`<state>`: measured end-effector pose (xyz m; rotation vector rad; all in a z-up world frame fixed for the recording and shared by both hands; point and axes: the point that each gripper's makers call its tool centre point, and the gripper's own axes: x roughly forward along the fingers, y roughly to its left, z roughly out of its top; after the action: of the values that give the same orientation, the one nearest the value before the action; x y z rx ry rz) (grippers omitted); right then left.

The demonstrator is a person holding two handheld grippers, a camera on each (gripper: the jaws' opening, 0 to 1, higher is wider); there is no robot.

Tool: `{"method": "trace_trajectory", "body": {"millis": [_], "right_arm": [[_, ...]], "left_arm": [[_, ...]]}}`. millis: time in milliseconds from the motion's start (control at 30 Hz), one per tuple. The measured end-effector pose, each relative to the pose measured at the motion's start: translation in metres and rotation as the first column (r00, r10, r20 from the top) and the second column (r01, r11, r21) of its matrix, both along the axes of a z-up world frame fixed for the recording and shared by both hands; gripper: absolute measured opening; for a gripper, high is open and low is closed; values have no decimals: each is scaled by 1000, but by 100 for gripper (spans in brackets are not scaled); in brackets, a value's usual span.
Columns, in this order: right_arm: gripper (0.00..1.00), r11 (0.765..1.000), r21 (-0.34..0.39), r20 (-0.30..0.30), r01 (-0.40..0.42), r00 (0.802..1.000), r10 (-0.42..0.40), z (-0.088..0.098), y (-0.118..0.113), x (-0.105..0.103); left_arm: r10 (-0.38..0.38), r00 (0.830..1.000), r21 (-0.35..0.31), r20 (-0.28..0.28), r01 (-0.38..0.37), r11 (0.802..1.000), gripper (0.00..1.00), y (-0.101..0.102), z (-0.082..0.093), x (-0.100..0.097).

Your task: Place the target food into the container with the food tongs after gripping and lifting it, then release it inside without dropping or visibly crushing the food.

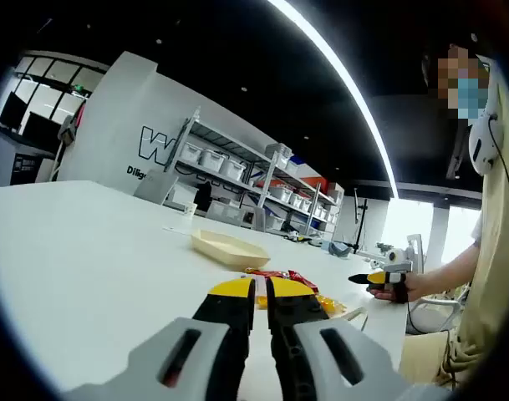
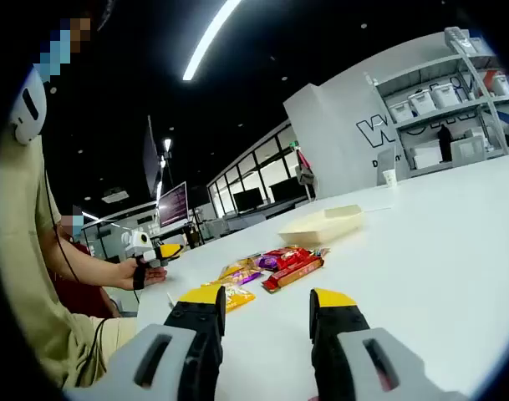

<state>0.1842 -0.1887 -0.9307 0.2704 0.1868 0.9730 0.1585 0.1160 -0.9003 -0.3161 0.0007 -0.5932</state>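
Note:
A pale boat-shaped container (image 1: pixel 229 248) (image 2: pixel 325 224) lies empty on the white table (image 1: pixel 87 267). Beside it is a loose heap of snack packets: a red one (image 1: pixel 275 273) (image 2: pixel 292 263), a purple one (image 2: pixel 250 276) and yellow ones (image 2: pixel 236 294) (image 1: pixel 329 302). My left gripper (image 1: pixel 261 292) is low over the table just short of the packets, its yellow-tipped jaws shut with nothing between them. My right gripper (image 2: pixel 268 299) stands open and empty on the packets' other side. Each gripper appears small in the other's view, held in a hand (image 1: pixel 360 278) (image 2: pixel 172 249).
The person holding the grippers sits at the table's edge (image 1: pixel 488 276) (image 2: pixel 37 276). A paper cup (image 1: pixel 190 209) (image 2: pixel 391 178) stands far back on the table. Shelving with white bins (image 1: pixel 229 167) (image 2: pixel 438 109) and a monitor (image 2: pixel 172 205) line the room behind.

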Motion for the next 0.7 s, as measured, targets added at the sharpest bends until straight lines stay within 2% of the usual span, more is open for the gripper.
{"method": "trace_trajectory", "body": {"millis": [133,267,333,367,400,433,500,600,700], "right_arm": [[37,999,-33,4,-5,1000,5,-4,2,-1],[35,998,-63,14,-20,1000,21,-8,5,-3],[32,998,-69,19,-9,1000,11,-8,4,-2],[31,997,-70,24,-13,1000,15,-8,5,-3],[31,997,-74,32,-15,999,18,-7,5,-4],[31,997,-75,37,-15,999,18,-7,5,-5],[31,996,-84,52,-4,999,8,-7,4,-5],[29,992,-109,56,63,997,-58,-9,-1,2],[29,987,-143,52,68,997,-61,-13,4,2]], "left_arm": [[16,1000,12,5,-16,1000,4,1,0,0],[3,1000,75,1,-3,997,5,-2,-7,1],[1,1000,127,0,-1,992,7,-6,-12,1],[-28,1000,205,4,26,978,7,-13,-18,-1],[-52,999,237,-8,52,970,8,-20,-22,-3],[-65,998,256,-20,68,964,10,-24,-25,-3],[-140,990,295,-32,143,945,19,-39,-29,-11],[-188,982,346,-24,184,920,22,-46,-33,-18],[-175,984,321,-23,173,931,29,-39,-31,-13]]}}
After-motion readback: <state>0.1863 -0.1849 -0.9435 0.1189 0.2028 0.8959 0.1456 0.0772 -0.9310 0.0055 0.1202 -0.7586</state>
